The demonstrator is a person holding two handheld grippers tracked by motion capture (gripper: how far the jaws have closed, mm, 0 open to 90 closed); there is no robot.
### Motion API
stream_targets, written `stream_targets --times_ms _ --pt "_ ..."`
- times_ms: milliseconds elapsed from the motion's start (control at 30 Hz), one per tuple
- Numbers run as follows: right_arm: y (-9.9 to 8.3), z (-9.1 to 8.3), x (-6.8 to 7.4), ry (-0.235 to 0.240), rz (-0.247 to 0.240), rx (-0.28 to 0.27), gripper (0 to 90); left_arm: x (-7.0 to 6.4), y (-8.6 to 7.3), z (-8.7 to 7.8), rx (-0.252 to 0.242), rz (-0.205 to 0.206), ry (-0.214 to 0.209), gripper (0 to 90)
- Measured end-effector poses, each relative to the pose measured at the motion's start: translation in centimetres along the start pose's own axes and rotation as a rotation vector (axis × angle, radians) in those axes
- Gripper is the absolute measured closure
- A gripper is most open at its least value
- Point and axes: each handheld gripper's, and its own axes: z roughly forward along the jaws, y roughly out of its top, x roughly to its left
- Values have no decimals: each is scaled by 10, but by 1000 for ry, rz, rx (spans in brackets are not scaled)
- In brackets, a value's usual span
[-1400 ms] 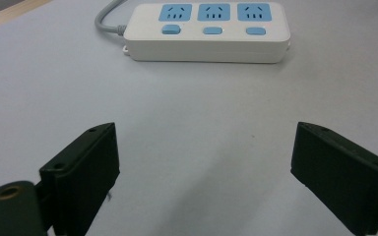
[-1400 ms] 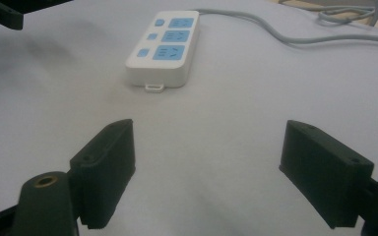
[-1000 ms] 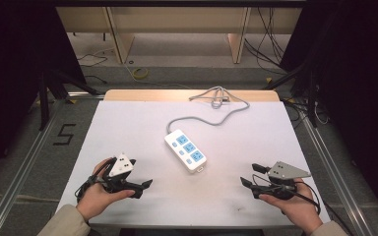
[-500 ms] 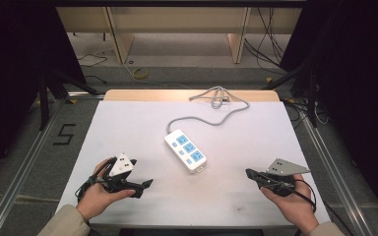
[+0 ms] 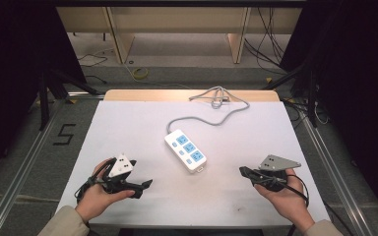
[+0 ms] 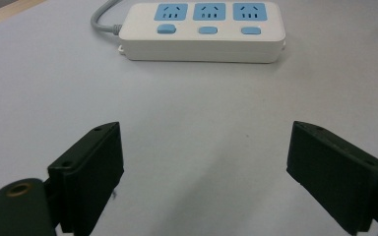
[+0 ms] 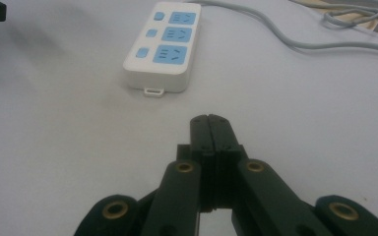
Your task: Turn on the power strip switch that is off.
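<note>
Looking at the table rn: white power strip w/ three blue sockets sits roughly mid-table, angled, its grey cord running off to a loose coil at the far edge. Nothing's touching it.

What changed vs a sec ago: right gripper was spread open, now it's clamped fully, jaws pressed flat together w/ nothing between them (right gripper view makes that obvious, tips meet in one line). It also sits a bit higher off the near edge than before. Left gripper hasn't really budged, jaws wide apart and empty, strip straight ahead of it but well apart.

My guess: shutting the right one w/o grabbing anything means it's being set up to poke, prob one of the blue switch buttons next to the sockets, bc closed tips make a decent finger. Left staying open could be for bracing the strip body so it doesn't slide. Imo nothing's actually begun on the strip yet, both hands near the front edge.
</note>
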Motion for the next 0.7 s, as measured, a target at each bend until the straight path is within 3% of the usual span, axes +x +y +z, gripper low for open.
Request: stream_targets --times_ms 700 --pt "16 16 6 36 -6 28 900 -1 0 0 0 8 1 132"
